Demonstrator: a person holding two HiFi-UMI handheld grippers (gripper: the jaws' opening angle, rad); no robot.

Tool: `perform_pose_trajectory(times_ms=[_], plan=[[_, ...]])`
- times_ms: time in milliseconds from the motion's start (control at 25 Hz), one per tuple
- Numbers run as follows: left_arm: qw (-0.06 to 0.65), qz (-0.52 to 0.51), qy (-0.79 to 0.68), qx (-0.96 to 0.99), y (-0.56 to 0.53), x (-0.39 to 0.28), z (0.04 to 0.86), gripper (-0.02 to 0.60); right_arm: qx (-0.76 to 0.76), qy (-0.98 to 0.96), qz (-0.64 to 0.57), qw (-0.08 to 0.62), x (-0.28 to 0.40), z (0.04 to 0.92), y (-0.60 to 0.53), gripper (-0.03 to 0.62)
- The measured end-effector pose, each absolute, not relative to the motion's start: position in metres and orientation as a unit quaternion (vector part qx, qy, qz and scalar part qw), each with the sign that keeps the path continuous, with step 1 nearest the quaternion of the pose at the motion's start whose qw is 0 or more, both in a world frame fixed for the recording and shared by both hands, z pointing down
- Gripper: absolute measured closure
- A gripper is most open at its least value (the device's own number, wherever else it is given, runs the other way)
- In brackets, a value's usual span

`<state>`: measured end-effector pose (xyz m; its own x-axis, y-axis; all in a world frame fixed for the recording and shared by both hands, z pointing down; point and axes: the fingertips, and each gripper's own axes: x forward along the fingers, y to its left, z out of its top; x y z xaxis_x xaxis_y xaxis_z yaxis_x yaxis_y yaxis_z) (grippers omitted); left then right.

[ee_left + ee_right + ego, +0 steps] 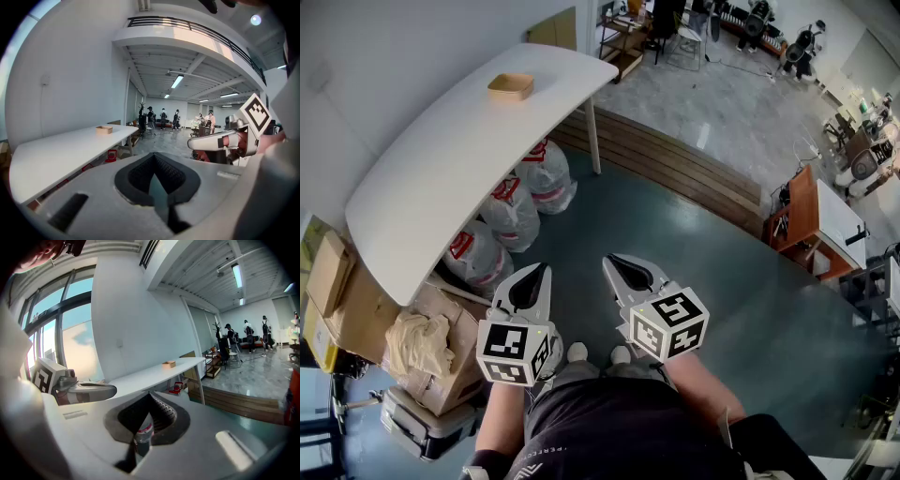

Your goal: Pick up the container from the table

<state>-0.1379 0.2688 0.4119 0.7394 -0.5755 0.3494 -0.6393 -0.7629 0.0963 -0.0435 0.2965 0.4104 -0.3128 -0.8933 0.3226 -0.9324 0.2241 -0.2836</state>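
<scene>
Container (510, 86), a shallow tan box, sits alone on the white table (422, 187), close to the table's far end and well apart from both of my claws. I judge this to be the approach step: nothing has been reached for yet.

I have the left claw (543, 271) and the right claw (610, 263) side by side off the table's near long edge, out over the floor, both tipped slightly downward. The left claw's jaws are closed tip to tip with nothing held. The right claw's jaws are also pressed together and empty; the red and white showing through their hollow looks like the bags (512, 212) under the table, not something gripped.

For the next move, I think I need to carry the rig along the table toward its far end, past the bags under it. Then I would part the jaws of one claw wide enough for a wall of the container. From there I would come in over the table top, set one jaw inside the rim and one outside, close, and lift straight up.
</scene>
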Motion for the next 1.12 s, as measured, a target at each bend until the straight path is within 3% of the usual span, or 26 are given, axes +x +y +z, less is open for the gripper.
perform_pose_trajectory(times_ms=[680, 1120], plan=[[0.108, 0.163, -0.295, 0.935, 0.24, -0.16, 0.426, 0.586, 0.606, -0.756, 0.246, 0.019, -0.065, 0.422, 0.268, 0.597], [0.115, 0.167, -0.295, 0.934, 0.207, -0.136, 0.435, 0.586, 0.599, -0.76, 0.253, 0.013, -0.047, 0.429, 0.23, 0.597]])
